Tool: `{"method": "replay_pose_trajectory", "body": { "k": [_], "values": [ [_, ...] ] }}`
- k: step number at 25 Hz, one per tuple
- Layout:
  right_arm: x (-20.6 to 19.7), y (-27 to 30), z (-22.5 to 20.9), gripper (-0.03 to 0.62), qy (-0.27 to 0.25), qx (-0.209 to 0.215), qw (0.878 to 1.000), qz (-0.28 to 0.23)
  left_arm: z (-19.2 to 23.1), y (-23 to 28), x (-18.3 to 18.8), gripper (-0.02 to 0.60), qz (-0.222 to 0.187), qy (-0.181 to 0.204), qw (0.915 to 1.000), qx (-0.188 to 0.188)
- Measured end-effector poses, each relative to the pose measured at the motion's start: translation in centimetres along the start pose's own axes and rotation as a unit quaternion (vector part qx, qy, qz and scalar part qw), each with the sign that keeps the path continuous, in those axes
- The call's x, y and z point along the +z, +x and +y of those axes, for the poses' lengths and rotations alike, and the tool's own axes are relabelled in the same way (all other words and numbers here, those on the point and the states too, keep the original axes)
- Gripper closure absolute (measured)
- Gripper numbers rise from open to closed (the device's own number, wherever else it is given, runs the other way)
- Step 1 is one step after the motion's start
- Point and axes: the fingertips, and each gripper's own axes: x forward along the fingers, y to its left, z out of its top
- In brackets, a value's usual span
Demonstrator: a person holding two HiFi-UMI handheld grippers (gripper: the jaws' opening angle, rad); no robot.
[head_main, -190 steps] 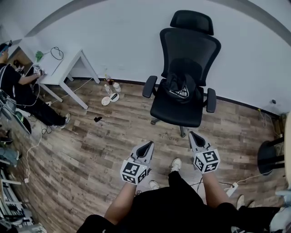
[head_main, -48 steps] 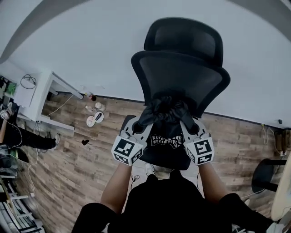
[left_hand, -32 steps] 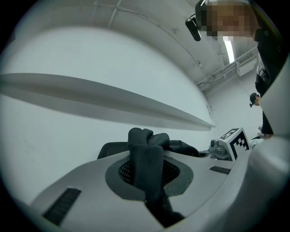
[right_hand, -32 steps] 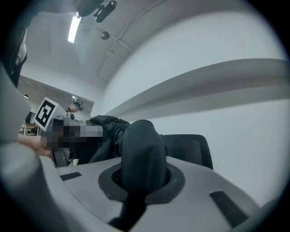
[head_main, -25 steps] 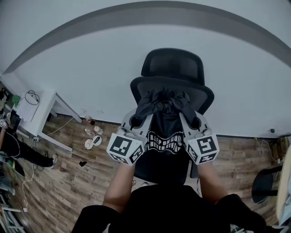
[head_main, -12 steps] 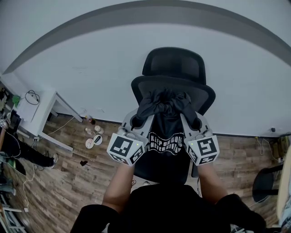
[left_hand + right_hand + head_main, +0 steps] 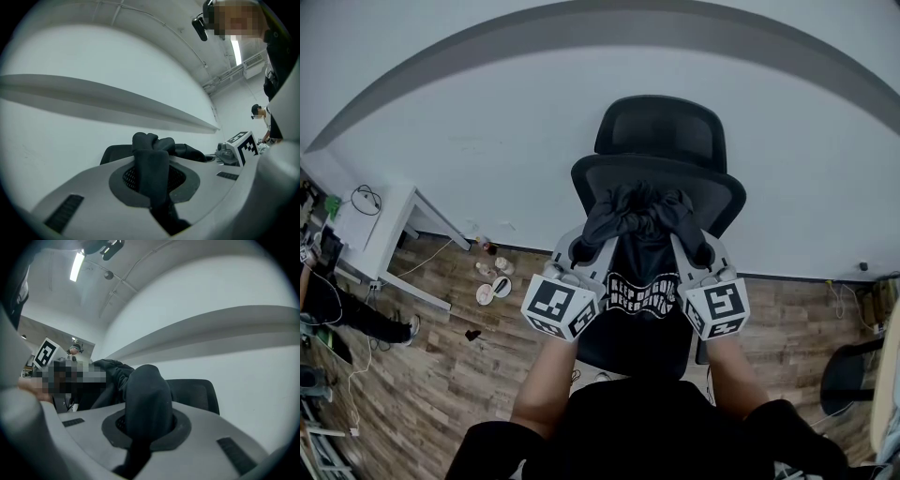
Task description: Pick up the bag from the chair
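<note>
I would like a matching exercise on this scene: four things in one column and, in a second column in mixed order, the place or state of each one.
Things:
1. black fabric bag with white print
2. black mesh office chair
3. small white table
4. left gripper

Places or states:
A. at the far left, by the wall
B. shut on a fold of black fabric
C. held up in the air
D. just behind the held-up thing, its back to the wall

Pairs: 1-C, 2-D, 3-A, 4-B

A black fabric bag [image 7: 641, 272] is printed with white lettering. Black-and-white square markers are borne by the grey left gripper [image 7: 581, 248] and right gripper [image 7: 698, 251]. The mesh office chair [image 7: 656, 136] is black.
</note>
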Motion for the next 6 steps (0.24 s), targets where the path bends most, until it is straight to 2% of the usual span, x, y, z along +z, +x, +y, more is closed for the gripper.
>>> {"method": "replay_pose_trajectory", "body": {
  "k": [6],
  "values": [
    [-0.48, 0.40, -0.28, 0.553, 0.006, -0.002, 1.000, 0.001, 0.12, 0.55, -0.34, 0.528, 0.005, 0.000, 1.0000, -0.001]
  ]
}}
